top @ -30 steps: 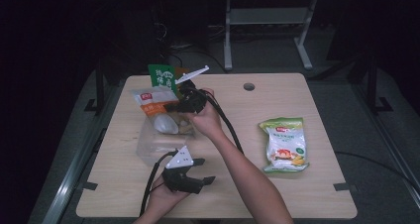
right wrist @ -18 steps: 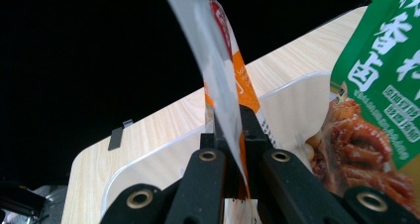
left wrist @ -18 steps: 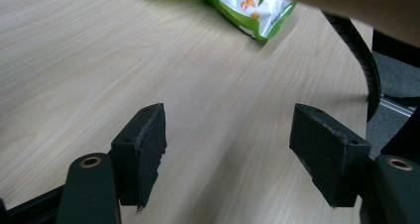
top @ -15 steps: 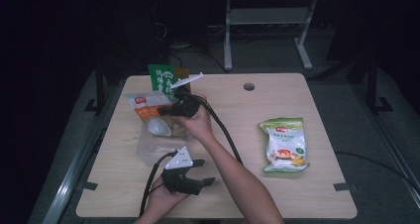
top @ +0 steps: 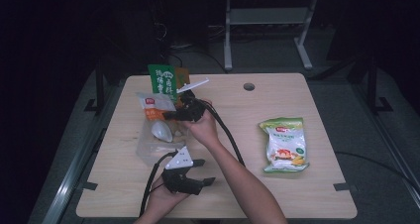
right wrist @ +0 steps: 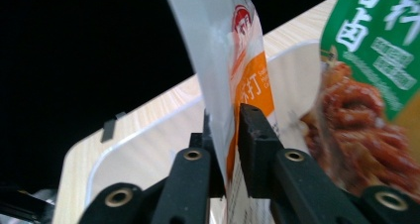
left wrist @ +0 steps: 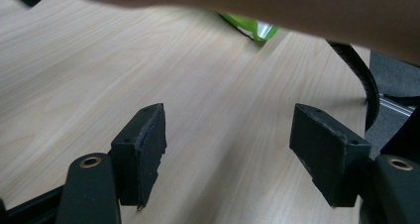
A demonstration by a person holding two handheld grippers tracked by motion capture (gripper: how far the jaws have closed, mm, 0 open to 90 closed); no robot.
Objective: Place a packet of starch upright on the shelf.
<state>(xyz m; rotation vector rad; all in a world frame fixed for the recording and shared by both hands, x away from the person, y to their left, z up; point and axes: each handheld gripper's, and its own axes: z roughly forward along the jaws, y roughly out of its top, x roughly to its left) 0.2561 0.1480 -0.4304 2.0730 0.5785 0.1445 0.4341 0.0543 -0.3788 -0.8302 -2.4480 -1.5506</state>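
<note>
right gripper: we have carried it left and a little up the counter over the last second | white-and-orange packet: moved with our jaws, now higher over the clear bin, closer beside the green packet

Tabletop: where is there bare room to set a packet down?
Free: the table between the right forearm and the green snack bag, plus the far right corner past the grommet hole. Crowded: far left, around the clear bin and its packets.
</note>
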